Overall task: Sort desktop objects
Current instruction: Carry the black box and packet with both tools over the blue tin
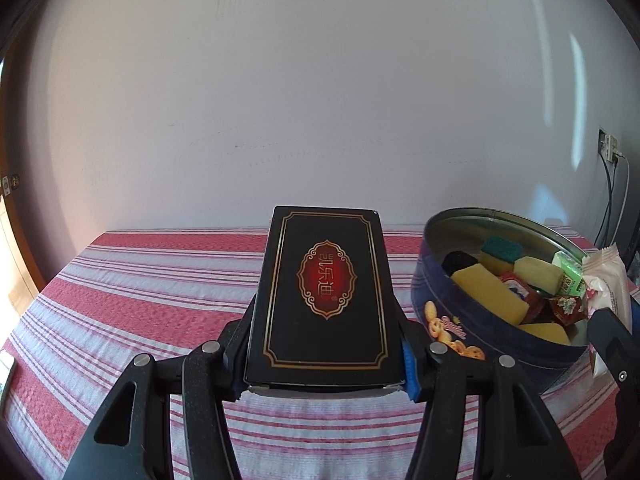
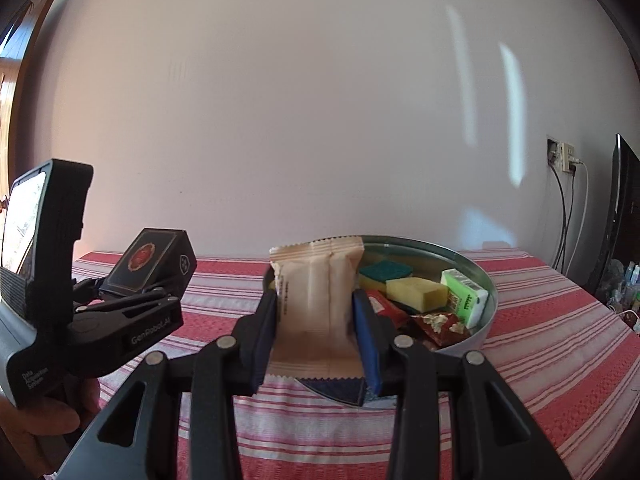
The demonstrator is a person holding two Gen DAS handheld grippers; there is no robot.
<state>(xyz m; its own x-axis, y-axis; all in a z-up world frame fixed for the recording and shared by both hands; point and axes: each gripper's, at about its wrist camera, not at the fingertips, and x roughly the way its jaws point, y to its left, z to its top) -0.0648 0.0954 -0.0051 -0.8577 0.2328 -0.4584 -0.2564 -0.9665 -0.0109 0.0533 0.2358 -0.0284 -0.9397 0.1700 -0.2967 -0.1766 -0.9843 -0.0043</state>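
"GenRobot.AI" on left tongs [image 2: 132, 280] arm; "凯乐迪" on black box [image 1: 324, 296] lid; other print too small.

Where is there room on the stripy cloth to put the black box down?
Left of the tin the striped cloth lies bare back to the wall. The tin itself is crowded with sponges and packets. The left gripper holds the black box, and the right gripper holds a beige packet by the tin.
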